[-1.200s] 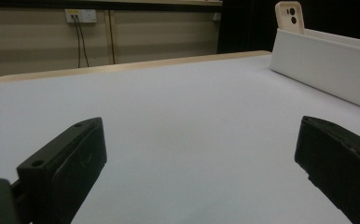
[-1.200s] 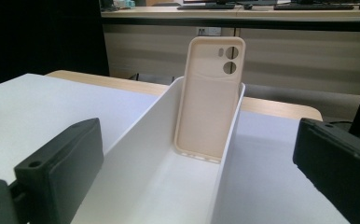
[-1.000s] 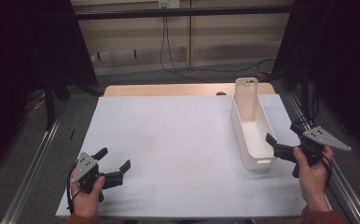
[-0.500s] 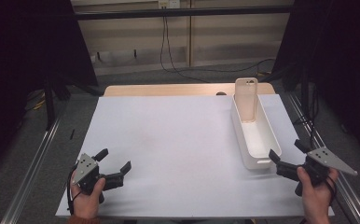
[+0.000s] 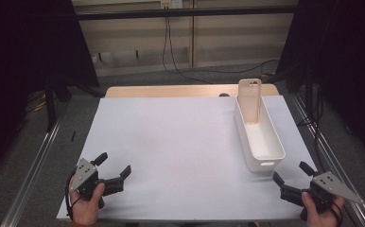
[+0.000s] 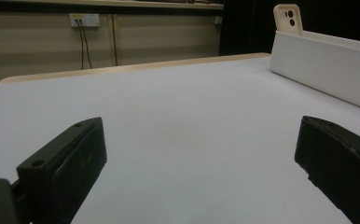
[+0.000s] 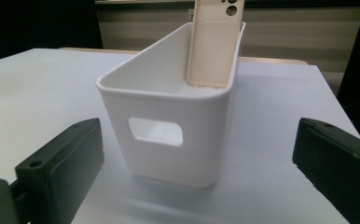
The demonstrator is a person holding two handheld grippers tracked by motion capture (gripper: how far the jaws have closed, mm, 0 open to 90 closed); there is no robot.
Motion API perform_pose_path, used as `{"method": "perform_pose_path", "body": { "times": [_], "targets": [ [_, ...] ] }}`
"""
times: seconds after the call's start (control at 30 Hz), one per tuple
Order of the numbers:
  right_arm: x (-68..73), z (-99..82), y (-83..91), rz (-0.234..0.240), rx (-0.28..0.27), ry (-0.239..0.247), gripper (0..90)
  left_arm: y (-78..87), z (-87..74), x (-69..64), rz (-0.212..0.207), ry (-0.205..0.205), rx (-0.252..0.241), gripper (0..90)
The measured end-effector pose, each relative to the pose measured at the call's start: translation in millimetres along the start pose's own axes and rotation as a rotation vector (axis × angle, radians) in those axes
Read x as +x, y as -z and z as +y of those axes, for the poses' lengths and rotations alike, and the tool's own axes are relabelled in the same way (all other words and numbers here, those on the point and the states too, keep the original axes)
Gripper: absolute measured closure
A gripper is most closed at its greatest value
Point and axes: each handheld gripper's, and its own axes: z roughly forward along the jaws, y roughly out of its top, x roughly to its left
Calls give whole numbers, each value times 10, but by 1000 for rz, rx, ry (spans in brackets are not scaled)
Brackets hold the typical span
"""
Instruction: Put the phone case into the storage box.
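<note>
A long white bin (image 5: 271, 148) (image 7: 169, 100) (image 6: 327, 60) stands on the right of the white table sheet (image 5: 180, 142). A beige phone case (image 5: 249, 100) (image 7: 214, 42) (image 6: 287, 18) leans upright against the bin's far end. My left gripper (image 5: 113, 164) (image 6: 201, 163) rests open near the front left corner of the sheet, nothing between its jaws. My right gripper (image 5: 291, 171) (image 7: 201, 168) is open at the front right, just short of the bin's near end and clear of it, jaws pointing at the bin's handle hole (image 7: 155, 131).
A wooden tabletop edge (image 5: 171, 91) shows beyond the sheet. Metal rails (image 5: 34, 161) run along both sides of the table. Cables (image 5: 180, 52) hang at the back wall. The sheet's wide middle is bare.
My right gripper has drawn back from beside the bin toward the front edge of the table. The left gripper has barely shifted.
</note>
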Motion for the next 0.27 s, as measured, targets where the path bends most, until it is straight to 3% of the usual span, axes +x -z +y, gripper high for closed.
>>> {"method": "perform_pose_path", "body": {
  "times": [0.1, 0.27],
  "targets": [
    [-25, -24, 19, -3, -9, -26, 16, -17, -2, 0, -6, -3, 4, 22],
    [5, -17, -34, 18, -8, -16, 17, -18, 1, 6, 1, 4, 2, 22]
  ]
}}
